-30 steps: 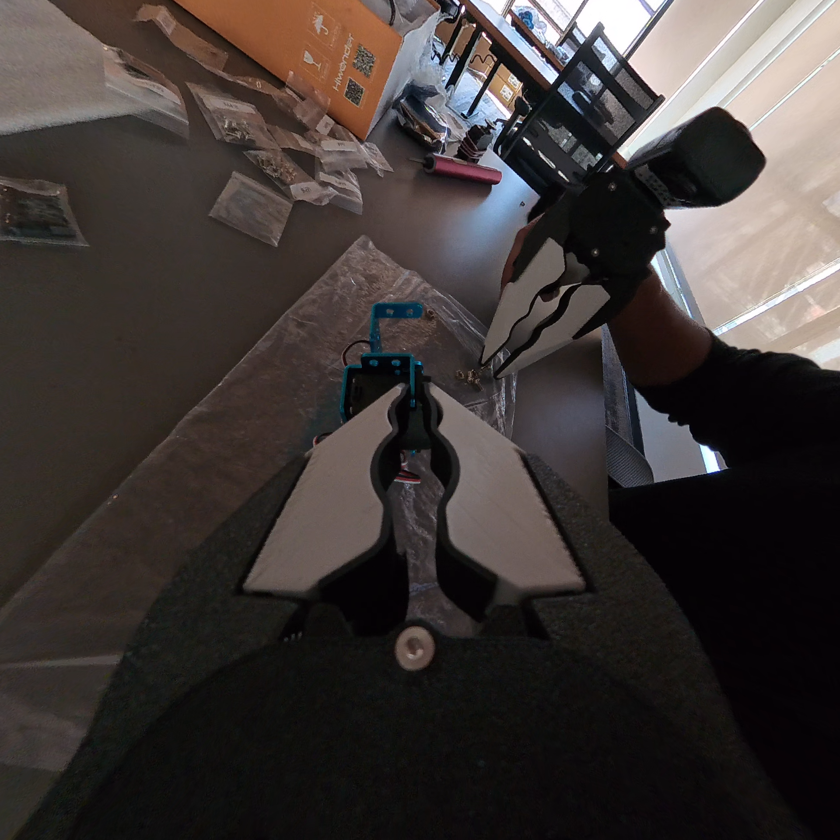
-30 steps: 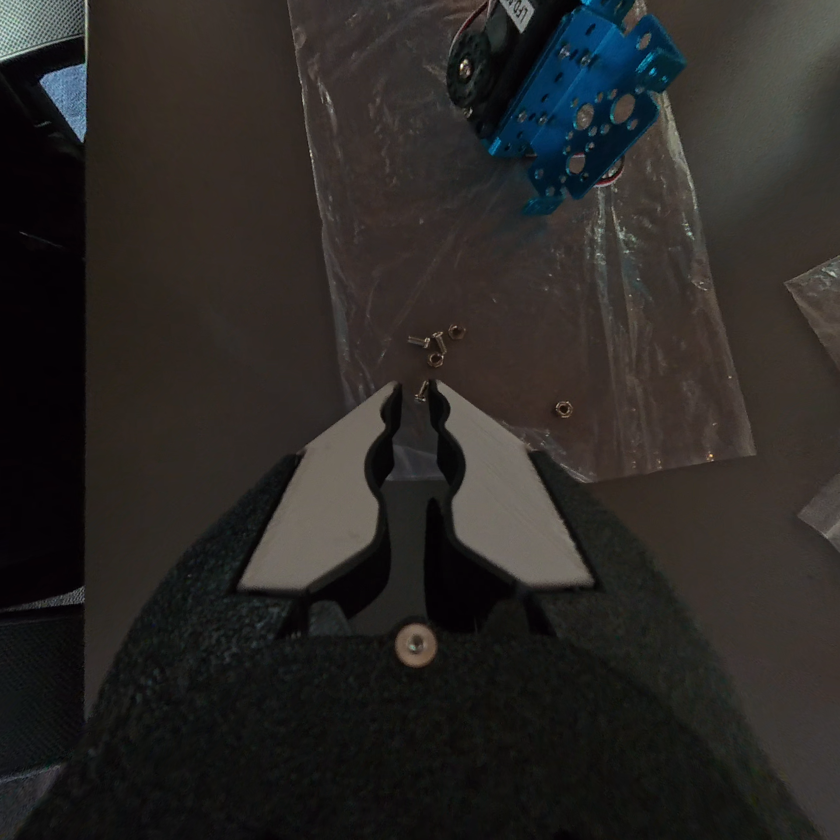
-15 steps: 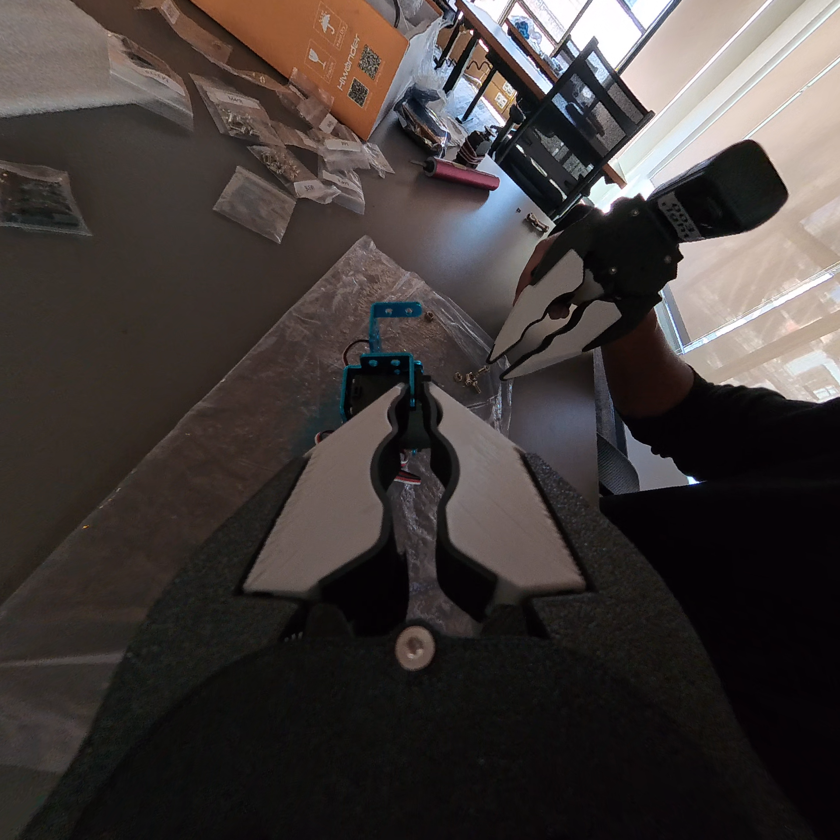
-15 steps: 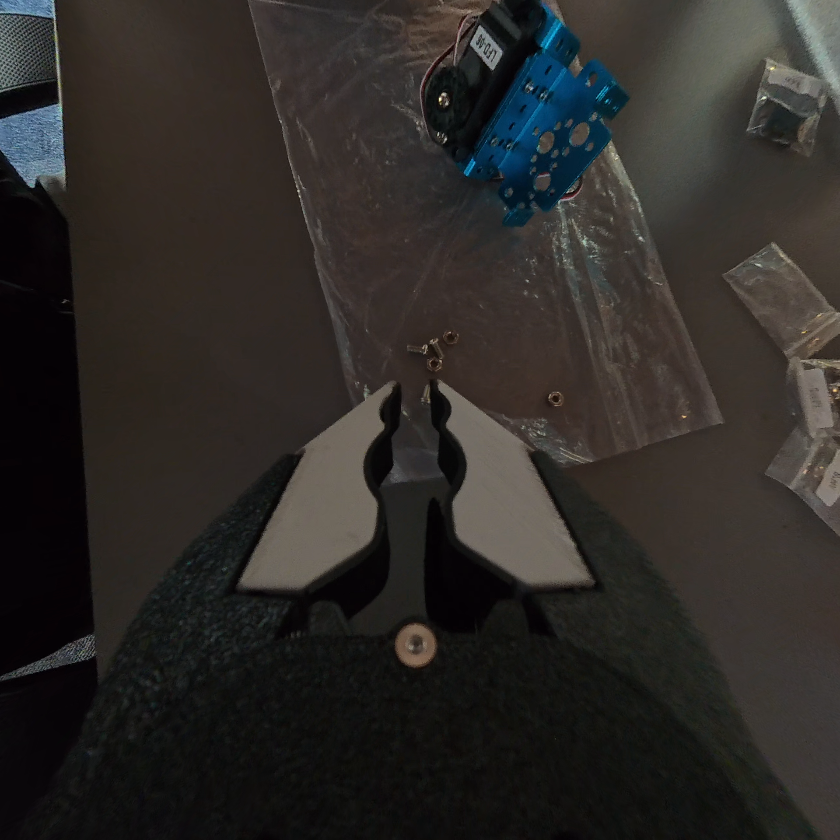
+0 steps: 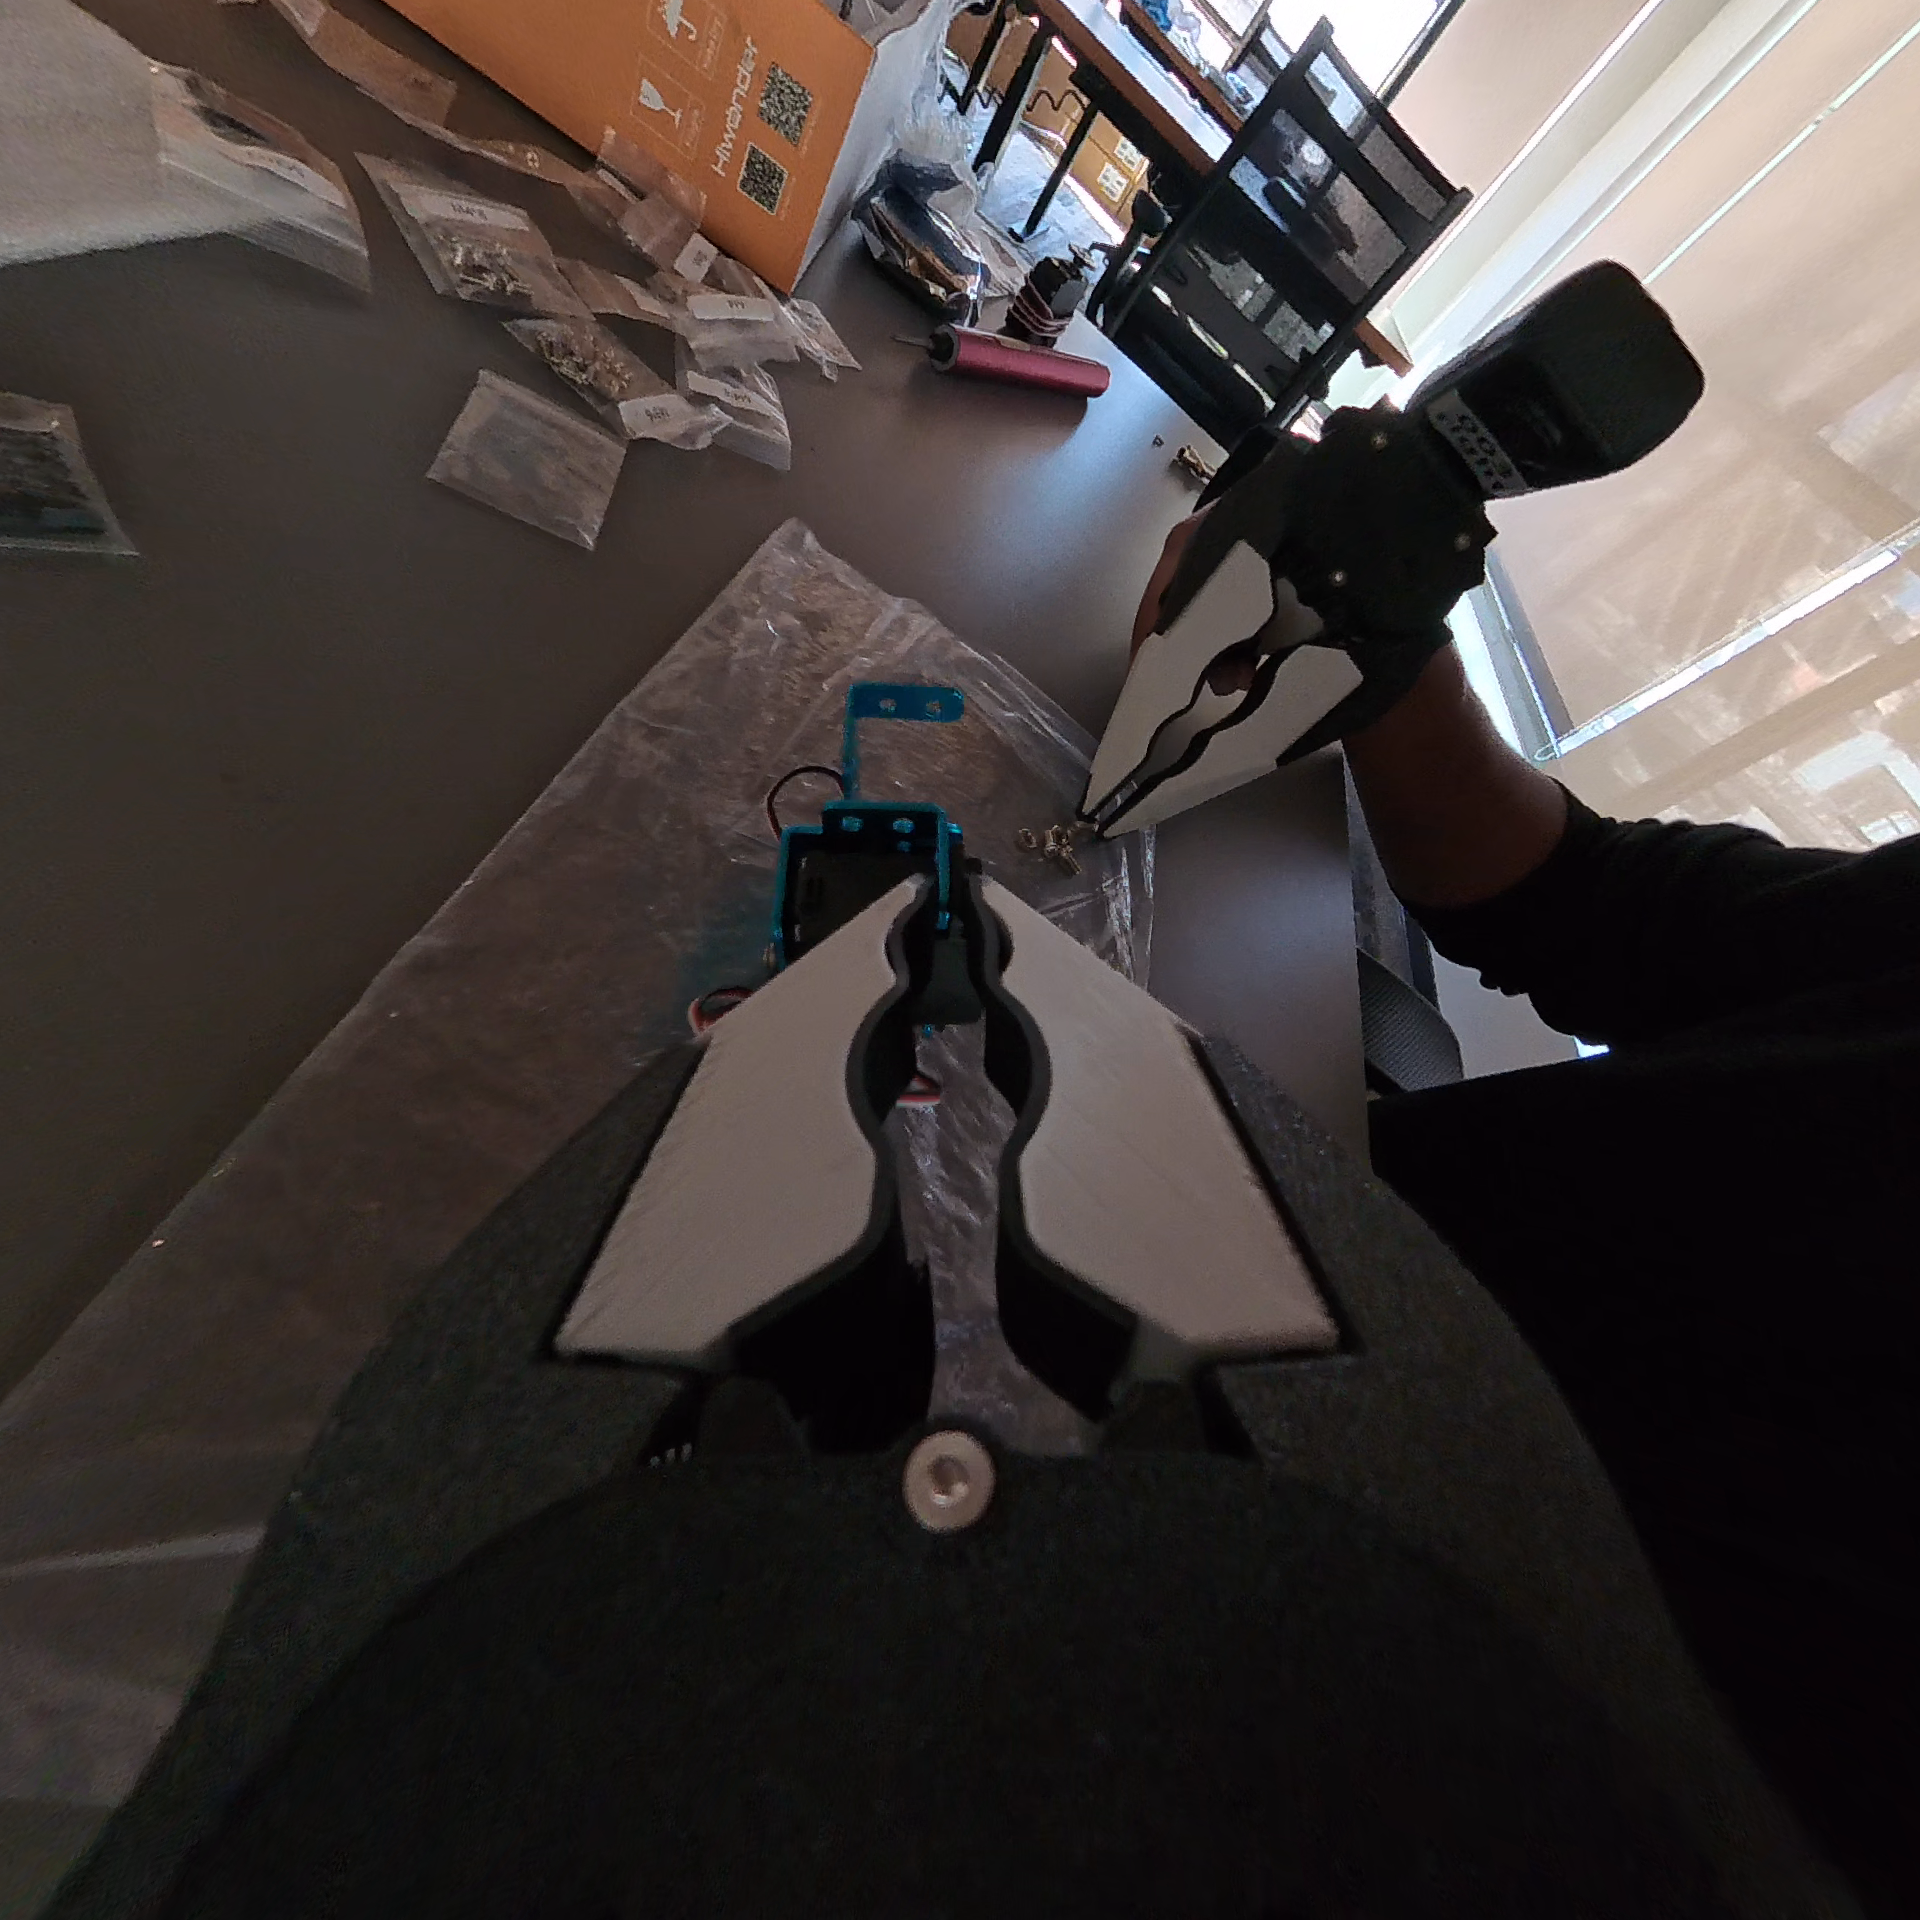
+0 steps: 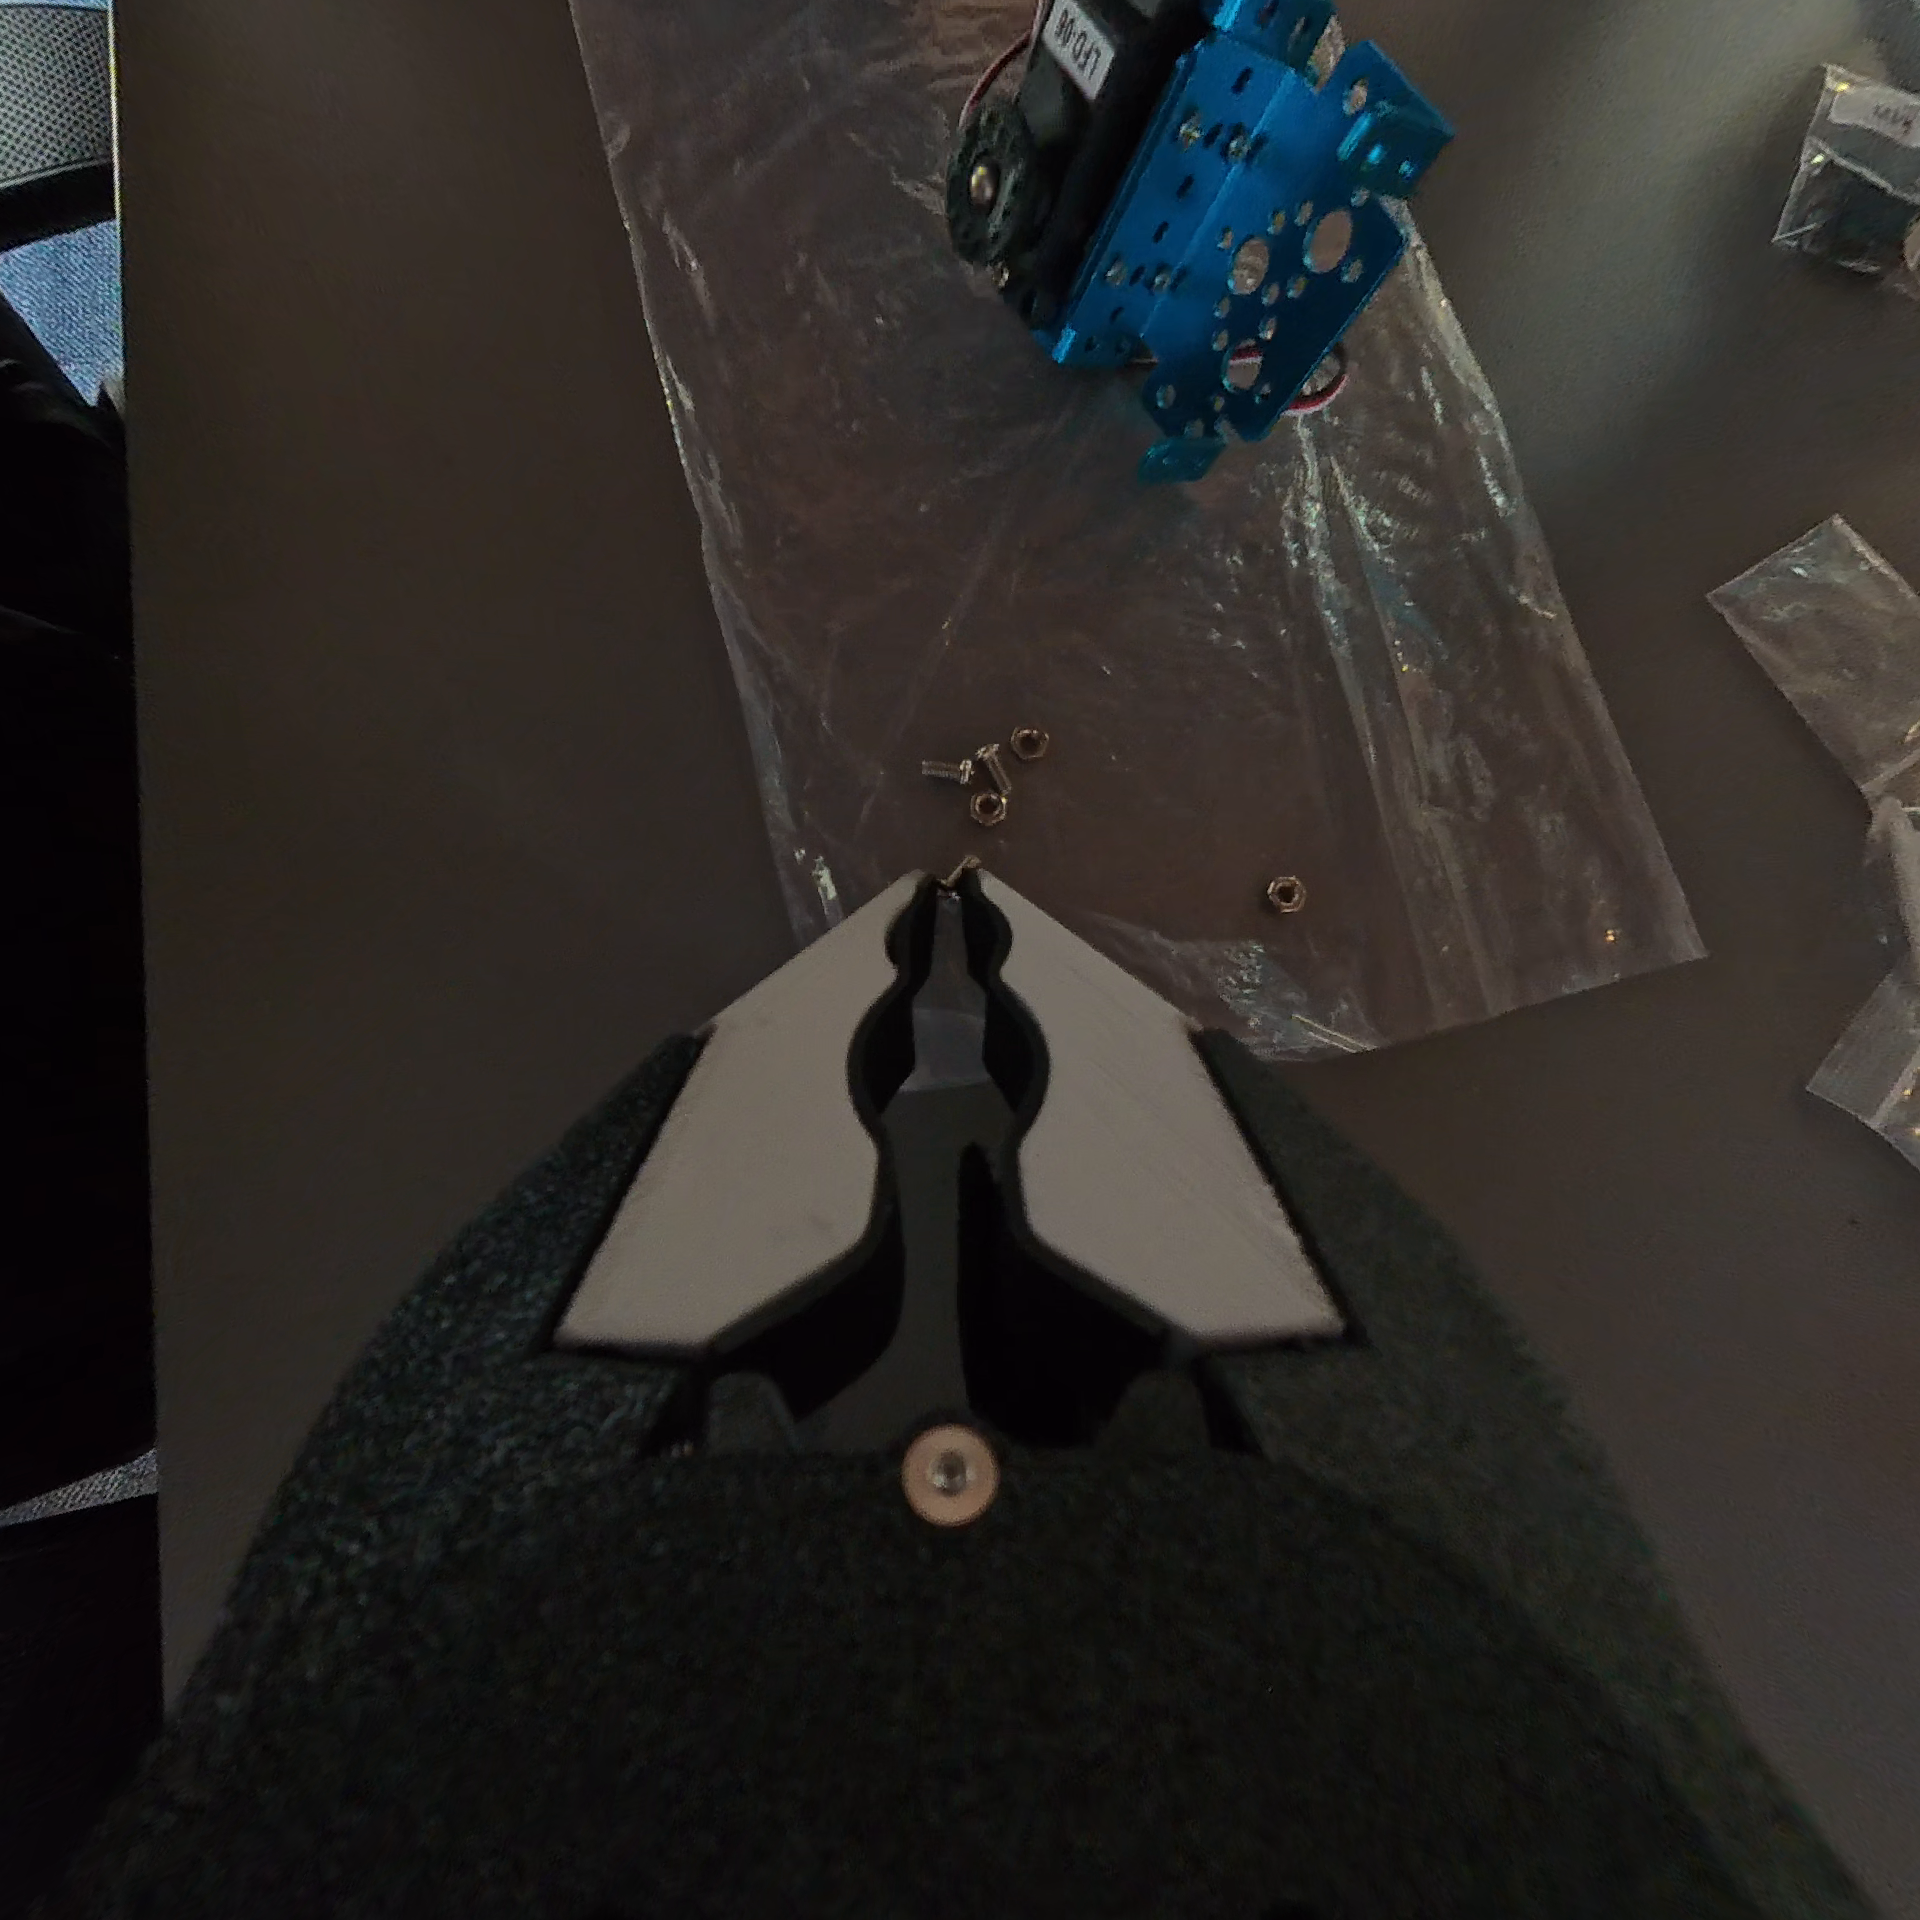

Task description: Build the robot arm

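Right gripper point(image 6: 951, 881) tips pinch something tiny at twelve o'clock, too small to name! Up at one o'clock the blue bracket point(image 6: 1236, 223) runs off the top edge, and the left gripper point(image 5: 951, 883) hides its near end.

Bright blinds point(image 5: 1714, 436) (sunlit) stand behind a black shelf point(image 5: 1278, 239) and dark table point(image 5: 260, 675).

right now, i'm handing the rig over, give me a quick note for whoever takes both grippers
The left gripper has its fingers shut on the blue servo bracket, over the plastic sheet.
The right gripper has its fingers pinched on one small screw at the sheet's near edge, well apart from the bracket.
Loose on the sheet: a cluster of screws and nuts, and a lone nut.
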